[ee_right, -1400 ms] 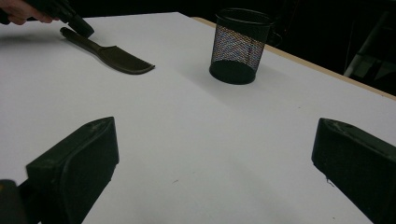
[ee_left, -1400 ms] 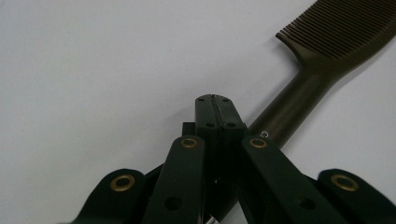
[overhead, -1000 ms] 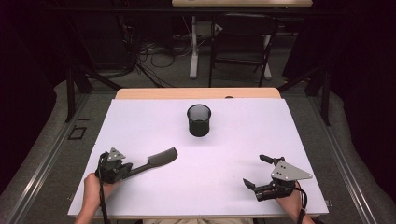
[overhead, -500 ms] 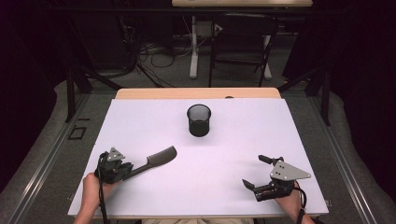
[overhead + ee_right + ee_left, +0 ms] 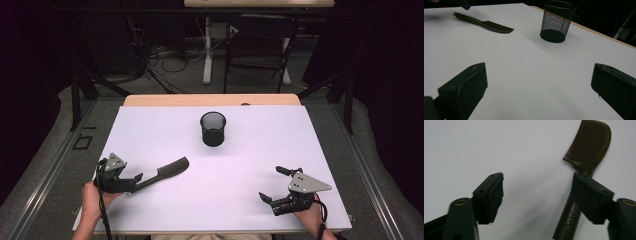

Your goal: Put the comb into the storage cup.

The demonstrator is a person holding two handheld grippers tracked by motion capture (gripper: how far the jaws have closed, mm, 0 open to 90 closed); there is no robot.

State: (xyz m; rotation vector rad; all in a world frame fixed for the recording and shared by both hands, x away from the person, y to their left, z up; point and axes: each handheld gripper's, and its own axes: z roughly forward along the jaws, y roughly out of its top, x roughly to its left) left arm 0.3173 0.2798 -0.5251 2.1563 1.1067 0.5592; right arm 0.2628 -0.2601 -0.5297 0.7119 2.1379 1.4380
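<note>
Comb (image 5: 167, 170), dark brown, lying flat on the white table (image 5: 310, 135), near the person's left edge, handle toward the person, toothed head angled away toward the table's middle. Left gripper (image 5: 134, 179) sits at the handle end; jaws spread wide, not clamped. In the left gripper view the comb (image 5: 584, 157) runs up the right side, its handle passing under the right-hand jaw, white lettering along the handle; whether that jaw pad touches the handle I cannot tell. Other jaw well apart from the comb, over bare table. Teeth fine and close-set, head curved. Right gripper (image 5: 274, 186) low over the table near the person's right edge, jaws spread wide, nothing between them, well apart from the comb. Black mesh cup (image 5: 213, 128) stands upright near the middle of the table toward the far side, apart from both grippers; right gripper view shows the cup (image 5: 556, 22) beyond the open jaws, with the comb (image 5: 484, 23) off to its left. A hand (image 5: 92, 200) grips each tool from the near edge
</note>
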